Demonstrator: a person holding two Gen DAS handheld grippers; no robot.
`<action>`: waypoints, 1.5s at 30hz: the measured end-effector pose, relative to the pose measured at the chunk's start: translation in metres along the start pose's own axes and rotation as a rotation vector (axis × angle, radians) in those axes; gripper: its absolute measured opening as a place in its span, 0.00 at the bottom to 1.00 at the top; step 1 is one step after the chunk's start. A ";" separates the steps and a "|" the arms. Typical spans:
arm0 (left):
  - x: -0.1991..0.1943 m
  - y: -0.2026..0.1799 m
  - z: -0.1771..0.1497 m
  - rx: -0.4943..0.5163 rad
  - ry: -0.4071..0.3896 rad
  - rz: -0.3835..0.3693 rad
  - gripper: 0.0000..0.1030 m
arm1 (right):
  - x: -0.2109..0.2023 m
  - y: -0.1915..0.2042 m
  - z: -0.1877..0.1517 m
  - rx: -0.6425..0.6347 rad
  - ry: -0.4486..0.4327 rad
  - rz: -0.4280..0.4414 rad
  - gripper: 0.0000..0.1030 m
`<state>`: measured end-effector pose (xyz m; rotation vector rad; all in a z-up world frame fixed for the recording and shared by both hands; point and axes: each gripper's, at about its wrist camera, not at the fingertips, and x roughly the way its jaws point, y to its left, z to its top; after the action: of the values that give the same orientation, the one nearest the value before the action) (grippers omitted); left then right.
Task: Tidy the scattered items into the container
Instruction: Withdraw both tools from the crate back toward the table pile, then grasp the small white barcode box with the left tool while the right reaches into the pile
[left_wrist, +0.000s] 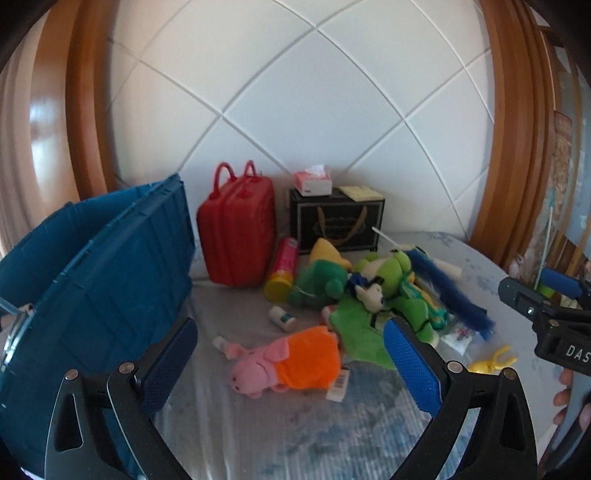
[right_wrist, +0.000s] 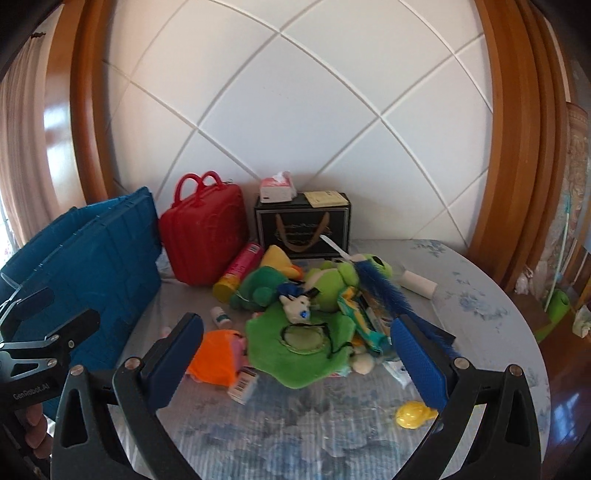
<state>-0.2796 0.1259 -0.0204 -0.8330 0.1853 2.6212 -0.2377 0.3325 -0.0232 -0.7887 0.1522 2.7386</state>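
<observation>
A blue plastic crate (left_wrist: 96, 280) (right_wrist: 92, 266) stands at the left of the bed. A pink pig toy in an orange dress (left_wrist: 291, 363) (right_wrist: 218, 356) lies in front of a heap of green plush toys (left_wrist: 369, 295) (right_wrist: 299, 339) with a blue fuzzy stick (left_wrist: 454, 295) (right_wrist: 388, 291). My left gripper (left_wrist: 291, 369) is open and empty, hovering above the pig. My right gripper (right_wrist: 299, 365) is open and empty above the flat green plush. A small white bottle (left_wrist: 282, 317) (right_wrist: 220, 316) and a yellow toy (left_wrist: 491, 363) (right_wrist: 413, 413) lie loose.
A red case (left_wrist: 238, 229) (right_wrist: 205, 229), a black gift box (left_wrist: 336, 221) (right_wrist: 303, 225) with a tissue pack (left_wrist: 313, 181) (right_wrist: 277, 189) on top, and a pink-and-yellow can (left_wrist: 283, 269) (right_wrist: 238, 271) stand by the white padded headboard. A white roll (right_wrist: 419, 283) lies at right. The bed edge curves off at right.
</observation>
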 end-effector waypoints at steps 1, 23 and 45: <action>0.009 -0.007 -0.004 0.006 0.025 -0.002 0.99 | 0.007 -0.015 -0.005 0.010 0.024 -0.020 1.00; 0.167 -0.031 -0.103 0.057 0.392 -0.039 0.87 | 0.086 -0.121 -0.113 0.192 0.351 -0.165 1.00; 0.273 -0.079 -0.117 -0.015 0.522 0.081 0.69 | 0.228 -0.158 -0.103 0.118 0.511 0.026 0.62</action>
<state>-0.3916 0.2577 -0.2748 -1.5299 0.3435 2.4217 -0.3228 0.5204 -0.2350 -1.4398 0.4245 2.4623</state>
